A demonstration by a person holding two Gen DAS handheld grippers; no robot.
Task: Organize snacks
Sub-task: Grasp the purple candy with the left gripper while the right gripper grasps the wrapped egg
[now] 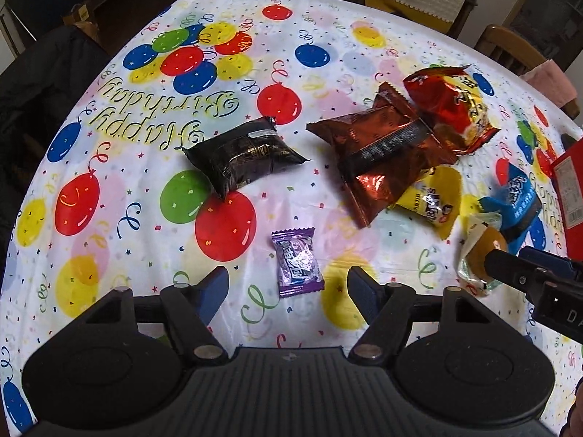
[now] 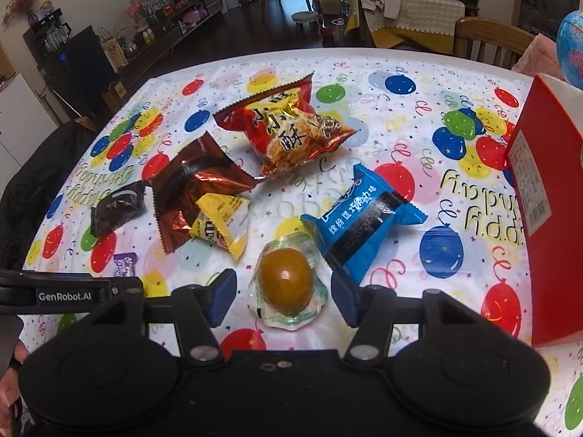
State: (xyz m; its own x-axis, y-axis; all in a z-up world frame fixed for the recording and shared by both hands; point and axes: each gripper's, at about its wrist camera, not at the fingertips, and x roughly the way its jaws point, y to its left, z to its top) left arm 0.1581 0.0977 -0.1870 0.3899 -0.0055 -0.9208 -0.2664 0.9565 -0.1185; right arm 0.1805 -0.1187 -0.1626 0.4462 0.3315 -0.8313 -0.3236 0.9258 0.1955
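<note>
Purple and shiny, the little candy packet [image 1: 297,261] is lying on the balloon tablecloth [image 1: 109,167], sitting between the wide-apart fingers of the left gripper [image 1: 288,287]. Nothing is touching it yet. Next along, the brown egg in clear wrap [image 2: 286,286] is waiting between the fingers of the right gripper [image 2: 282,293], which are also apart and not squeezing. The blue packet [image 2: 364,218] is lying just beside the egg, and the red box [image 2: 546,218] is standing at the far right. The slippery wrap may be sliding out, or the blue packet may be getting pinched too.
</note>
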